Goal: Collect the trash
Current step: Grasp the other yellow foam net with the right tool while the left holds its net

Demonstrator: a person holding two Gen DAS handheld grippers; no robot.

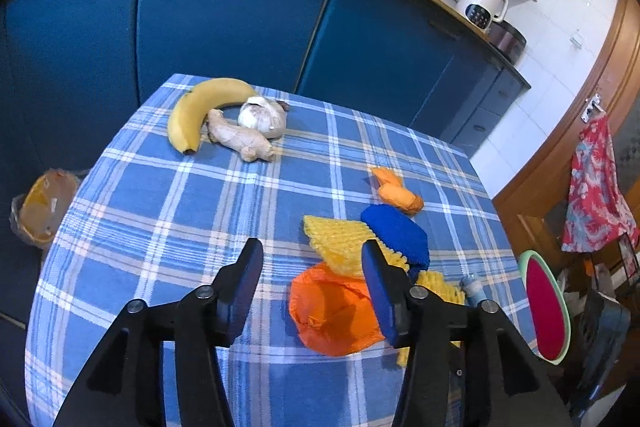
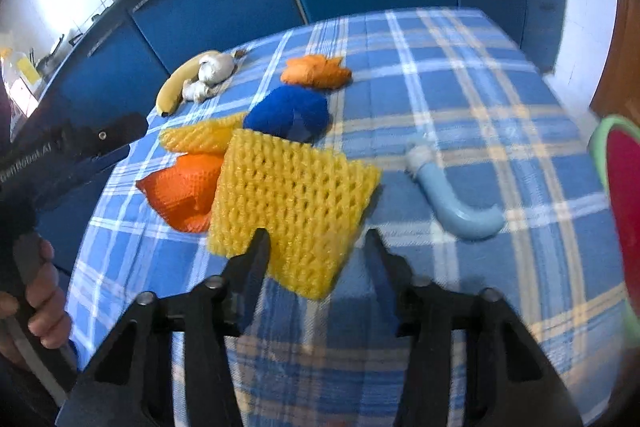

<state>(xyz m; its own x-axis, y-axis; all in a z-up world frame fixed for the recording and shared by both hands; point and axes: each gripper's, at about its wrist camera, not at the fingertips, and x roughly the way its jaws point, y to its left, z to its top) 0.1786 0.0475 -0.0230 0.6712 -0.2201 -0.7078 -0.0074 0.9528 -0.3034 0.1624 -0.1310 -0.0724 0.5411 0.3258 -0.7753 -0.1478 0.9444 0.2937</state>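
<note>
Several foam fruit nets lie on the blue checked tablecloth (image 2: 440, 67). In the right wrist view a large yellow net (image 2: 292, 195) lies just ahead of my right gripper (image 2: 316, 243). Its near corner sits between the open jaws, and only the left finger (image 2: 258, 255) overlaps its edge. Beside it are an orange net (image 2: 180, 191), a blue net (image 2: 288, 113), a second yellow net (image 2: 200, 137) and a far orange net (image 2: 316, 71). My left gripper (image 1: 312, 255) hovers open over the cloth. The orange net (image 1: 332, 311) lies below and between its fingers, with no contact.
A banana (image 1: 196, 111), ginger (image 1: 240, 137) and garlic (image 1: 262, 115) sit at the table's far corner. A light blue tube (image 2: 452, 195) lies right of the nets. A bin with an orange liner (image 1: 44, 203) stands on the floor at left. Blue cabinets (image 1: 224, 19) stand behind, and a red, green-rimmed disc (image 1: 544, 307) at right.
</note>
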